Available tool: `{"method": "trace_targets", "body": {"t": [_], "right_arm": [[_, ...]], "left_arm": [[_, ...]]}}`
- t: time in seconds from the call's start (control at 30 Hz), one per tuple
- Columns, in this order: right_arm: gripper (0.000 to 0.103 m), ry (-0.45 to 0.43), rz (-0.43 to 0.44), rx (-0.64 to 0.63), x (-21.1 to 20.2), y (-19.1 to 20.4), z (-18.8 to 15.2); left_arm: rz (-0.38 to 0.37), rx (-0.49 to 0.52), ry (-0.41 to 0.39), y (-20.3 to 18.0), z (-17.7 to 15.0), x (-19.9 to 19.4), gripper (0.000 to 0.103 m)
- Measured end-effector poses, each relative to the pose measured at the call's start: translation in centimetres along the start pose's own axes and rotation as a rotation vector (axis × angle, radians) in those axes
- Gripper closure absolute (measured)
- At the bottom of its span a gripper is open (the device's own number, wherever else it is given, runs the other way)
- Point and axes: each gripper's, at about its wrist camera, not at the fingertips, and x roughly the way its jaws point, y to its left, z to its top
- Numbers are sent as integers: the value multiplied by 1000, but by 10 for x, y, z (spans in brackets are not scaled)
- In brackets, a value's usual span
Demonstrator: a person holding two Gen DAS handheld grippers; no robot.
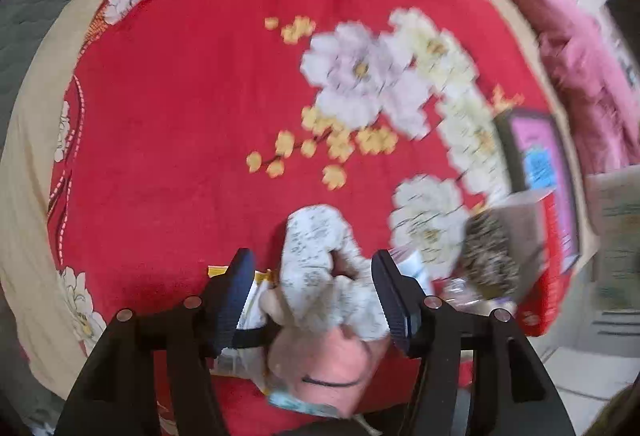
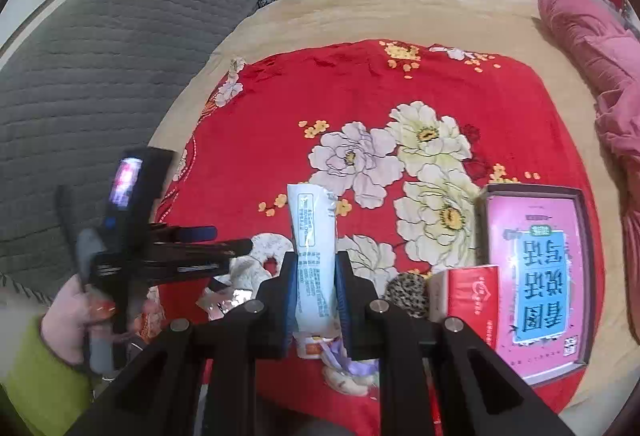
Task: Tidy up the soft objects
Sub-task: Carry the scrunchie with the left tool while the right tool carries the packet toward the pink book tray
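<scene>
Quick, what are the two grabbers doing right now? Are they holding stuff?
Left gripper: open, jaws either side of a cream scrunchie, pads not pressing it.
Right gripper: shut on a white packet.

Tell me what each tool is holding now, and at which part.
The right tool pinches a white packet near its lower end. The left tool is open around a plush toy, not gripping it.

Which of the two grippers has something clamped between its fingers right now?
The right gripper: its jaws are shut on a pale blue packet. The left gripper stands open around a floral cloth, its pads apart from it.
</scene>
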Motion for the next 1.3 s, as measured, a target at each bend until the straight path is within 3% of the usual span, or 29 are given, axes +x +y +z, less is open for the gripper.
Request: {"method": "trace_targets", "body": {"t": [0.1, 0.2, 0.27, 0.3, 0.33, 0.4, 0.5, 0.8, 1.0, 1.17, 1.3], "right_arm": [[84, 6, -9, 6, -3, -6, -7], [84, 16, -5, 38, 2, -19, -15], [84, 24, -14, 50, 4, -26, -19], [84, 25, -11, 55, 5, -31, -21], [84, 30, -6, 61, 5, -35, -23], [84, 31, -6, 74, 3, -43, -27], [84, 23, -9, 88, -5, -57, -32], [84, -38, -4, 141, -51, -104, -43], [84, -90, -24, 183, -92, -141, -57], [84, -108, -52, 210, -125, -176, -75], [84, -84, -82, 213, -138, -202, -94]], "left_arm": [[-13, -8, 52, 0, 0, 33, 41], [-4, 18, 52, -10, -1, 46, 41], [23, 30, 66, -15, 0, 57, 57], [33, 29, 86, -15, 0, 63, 79], [34, 36, 102, -15, -1, 69, 88], [45, 45, 133, -14, -2, 77, 91], [34, 40, 117, -15, -3, 72, 92], [5, 85, -51, -52, 11, -19, 92], [-104, 165, -130, -128, 4, -83, 92], [-206, 250, -155, -204, -13, -108, 92], [-251, 330, -132, -264, -32, -105, 92]]}}
